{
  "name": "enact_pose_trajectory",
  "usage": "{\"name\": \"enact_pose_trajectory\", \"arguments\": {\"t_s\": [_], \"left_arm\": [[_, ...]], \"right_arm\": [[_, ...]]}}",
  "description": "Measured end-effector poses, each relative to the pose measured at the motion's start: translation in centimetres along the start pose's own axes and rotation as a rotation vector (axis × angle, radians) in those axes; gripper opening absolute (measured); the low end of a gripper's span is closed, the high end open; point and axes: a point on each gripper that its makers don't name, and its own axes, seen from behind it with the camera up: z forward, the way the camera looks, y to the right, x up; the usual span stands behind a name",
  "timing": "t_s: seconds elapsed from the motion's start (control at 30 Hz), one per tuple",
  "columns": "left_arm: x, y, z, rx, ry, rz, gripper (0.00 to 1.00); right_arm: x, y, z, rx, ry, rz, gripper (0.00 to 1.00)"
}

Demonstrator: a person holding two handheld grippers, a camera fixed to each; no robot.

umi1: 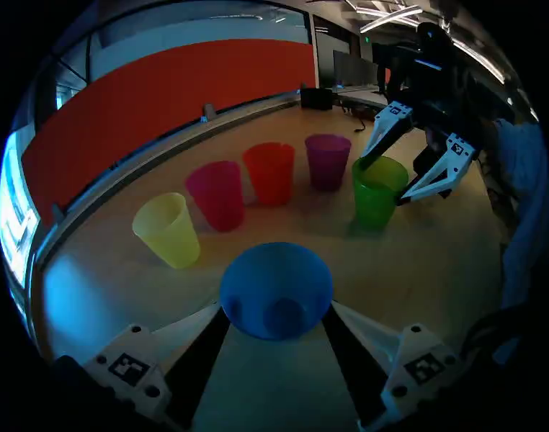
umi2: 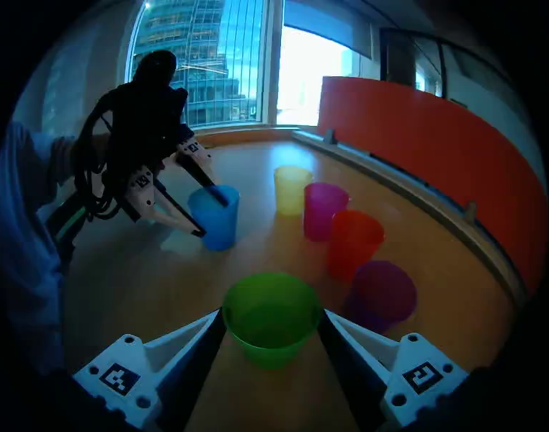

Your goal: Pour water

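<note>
On the table: two gripped cups, several ways to spill

Between the fingers of the left tool [umi1: 276, 315] sits the blue cup [umi1: 276, 288], both fingers closed against its sides; the right tool [umi2: 271, 315] is closed likewise on the green cup [umi2: 271, 324]; the two cups are well apart over the wooden table [umi1: 426, 273]. Thin plastic walls could flex or slip under an uneven pinch; a quick tilt could send water past the receiving rim; a swing of either cup could knock the row beside them, the yellow cup [umi1: 166, 230], pink cup [umi1: 217, 196], red cup [umi1: 269, 173] and purple cup [umi1: 327, 160]. Water level is hard to make out in either cup, so which one pours is unclear; whether the cups rest on the table or hang just above it I cannot tell; the person's sleeve [umi2: 22, 252] is cut off at the edge.
</note>
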Motion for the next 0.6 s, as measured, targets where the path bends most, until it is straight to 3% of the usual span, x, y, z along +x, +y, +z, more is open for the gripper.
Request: {"name": "enact_pose_trajectory", "arguments": {"t_s": [0.27,0.4,0.6], "left_arm": [[-0.3,-0.2,-0.4,0.002,-0.017,0.008,0.88],[-0.7,-0.2,-0.6,0.004,-0.031,0.018,0.99],[-1.1,-0.2,-0.8,0.011,-0.041,0.018,0.99]], "right_arm": [[-0.2,0.0,-0.2,-0.004,0.002,0.009,0.91],[-0.5,0.0,-0.5,-0.006,-0.001,0.013,0.92],[-0.9,-0.1,-0.7,-0.01,-0.003,0.023,0.93]]}}
